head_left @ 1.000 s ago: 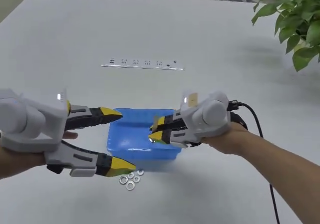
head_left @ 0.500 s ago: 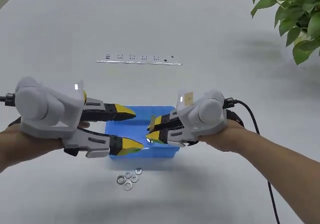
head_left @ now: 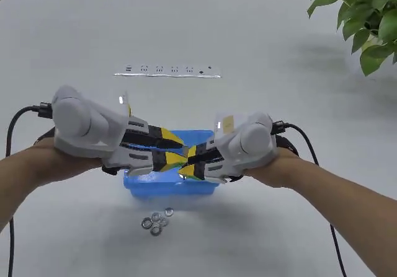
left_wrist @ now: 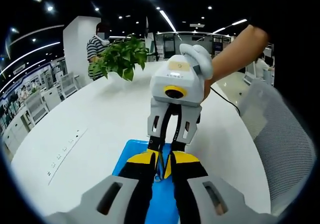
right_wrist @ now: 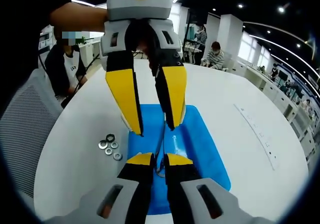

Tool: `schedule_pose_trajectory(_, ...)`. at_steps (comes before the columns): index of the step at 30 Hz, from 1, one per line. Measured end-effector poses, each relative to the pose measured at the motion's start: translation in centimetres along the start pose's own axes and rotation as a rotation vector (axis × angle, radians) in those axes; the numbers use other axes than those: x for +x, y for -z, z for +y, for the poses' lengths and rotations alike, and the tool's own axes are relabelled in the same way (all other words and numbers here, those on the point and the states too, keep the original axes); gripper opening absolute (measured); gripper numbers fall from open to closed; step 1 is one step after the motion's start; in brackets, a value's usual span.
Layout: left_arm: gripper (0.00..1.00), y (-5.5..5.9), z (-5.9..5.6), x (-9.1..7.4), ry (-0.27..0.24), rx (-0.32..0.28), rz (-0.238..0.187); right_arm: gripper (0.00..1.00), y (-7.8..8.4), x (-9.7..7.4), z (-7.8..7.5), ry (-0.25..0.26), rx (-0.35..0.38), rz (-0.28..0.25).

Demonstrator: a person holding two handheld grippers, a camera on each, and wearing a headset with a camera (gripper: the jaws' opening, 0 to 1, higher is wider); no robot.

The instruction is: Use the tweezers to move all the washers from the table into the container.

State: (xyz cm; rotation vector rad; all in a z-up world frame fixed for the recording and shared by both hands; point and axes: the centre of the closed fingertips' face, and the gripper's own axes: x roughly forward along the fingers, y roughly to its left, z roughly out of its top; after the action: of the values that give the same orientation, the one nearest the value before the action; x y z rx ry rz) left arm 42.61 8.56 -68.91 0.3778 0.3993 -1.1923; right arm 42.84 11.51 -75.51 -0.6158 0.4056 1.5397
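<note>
Handful of washers [head_left: 156,220] loose on table [head_left: 279,72], just beside near wall of blue container [head_left: 170,189], outside it. Right gripper [head_left: 186,163] clamped on tweezers [right_wrist: 162,139], hovering over container. Left gripper [head_left: 183,150] facing it nose to nose, jaws narrowed with small gap, one each side of tweezers' far end, can't tell if touching. Power strip [head_left: 167,72] further back, plant [head_left: 363,23] at far corner.
</note>
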Motion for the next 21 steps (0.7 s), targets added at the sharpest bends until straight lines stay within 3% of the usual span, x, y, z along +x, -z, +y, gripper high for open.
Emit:
schedule_pose_trajectory(7,0.08,-0.11,0.18,0.47,0.012,0.015,0.0,0.1,0.03,-0.06,0.06,-0.006,-0.005,-0.001)
schedule_pose_trajectory(21,0.06,-0.32,0.09,0.43,0.026,0.037,0.002,0.12,-0.06,-0.18,0.18,-0.005,-0.007,-0.001)
